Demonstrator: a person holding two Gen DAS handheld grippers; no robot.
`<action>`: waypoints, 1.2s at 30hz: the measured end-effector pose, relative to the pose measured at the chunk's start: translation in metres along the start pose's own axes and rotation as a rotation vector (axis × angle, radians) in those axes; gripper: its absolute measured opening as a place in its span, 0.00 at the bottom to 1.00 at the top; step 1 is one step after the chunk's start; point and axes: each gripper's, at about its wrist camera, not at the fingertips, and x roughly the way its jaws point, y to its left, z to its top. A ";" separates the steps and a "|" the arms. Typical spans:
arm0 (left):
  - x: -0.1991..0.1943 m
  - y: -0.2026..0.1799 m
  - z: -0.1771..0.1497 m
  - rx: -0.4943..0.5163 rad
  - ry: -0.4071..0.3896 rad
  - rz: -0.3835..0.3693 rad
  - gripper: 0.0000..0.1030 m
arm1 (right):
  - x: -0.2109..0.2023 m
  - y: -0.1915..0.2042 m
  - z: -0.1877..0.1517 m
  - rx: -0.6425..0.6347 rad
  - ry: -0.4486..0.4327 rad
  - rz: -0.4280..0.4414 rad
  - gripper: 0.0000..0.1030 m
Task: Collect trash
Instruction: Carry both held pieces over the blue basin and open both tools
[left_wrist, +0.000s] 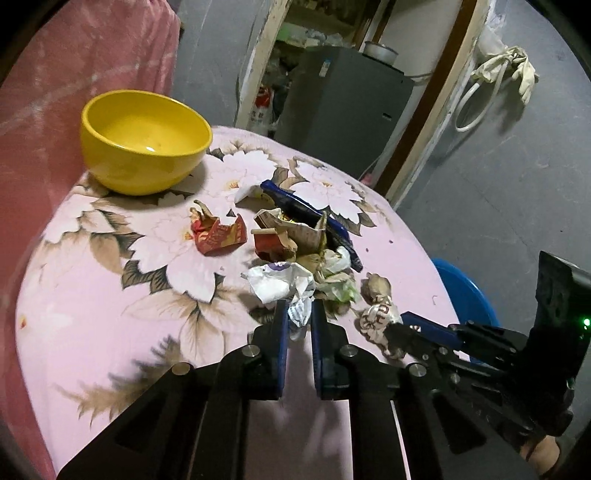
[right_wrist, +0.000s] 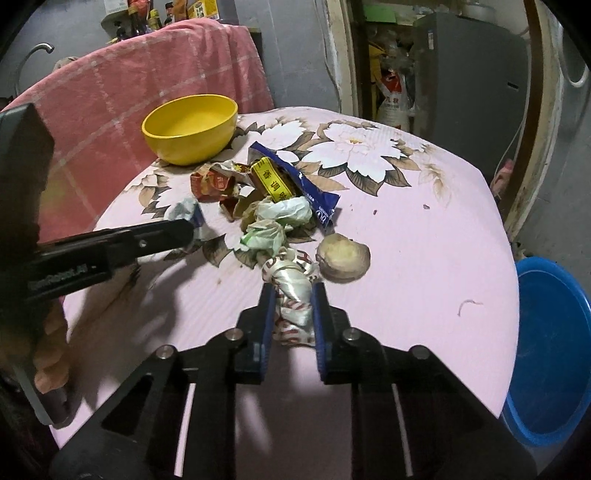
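Observation:
A heap of crumpled trash lies mid-table: a red wrapper, a blue packet, a green-white wad and a brown lump. My left gripper is shut on the near edge of a crumpled white wrapper; the right wrist view shows it from the side. My right gripper is shut on a shiny white wrapper with red letters, which fills the gap between its blue pads and rests on the table.
A yellow bowl stands at the far left of the table, which has a pink floral cloth. A blue basin sits on the floor past the table's right edge. A pink towel hangs behind the bowl.

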 end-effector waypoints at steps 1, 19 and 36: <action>-0.004 -0.002 -0.003 -0.001 -0.010 0.002 0.09 | -0.003 0.000 -0.001 0.003 -0.008 -0.002 0.37; -0.058 -0.096 0.006 0.119 -0.316 -0.099 0.09 | -0.149 -0.014 -0.016 0.030 -0.491 -0.113 0.37; -0.040 -0.238 0.035 0.374 -0.512 -0.301 0.09 | -0.262 -0.090 -0.029 0.080 -0.797 -0.394 0.43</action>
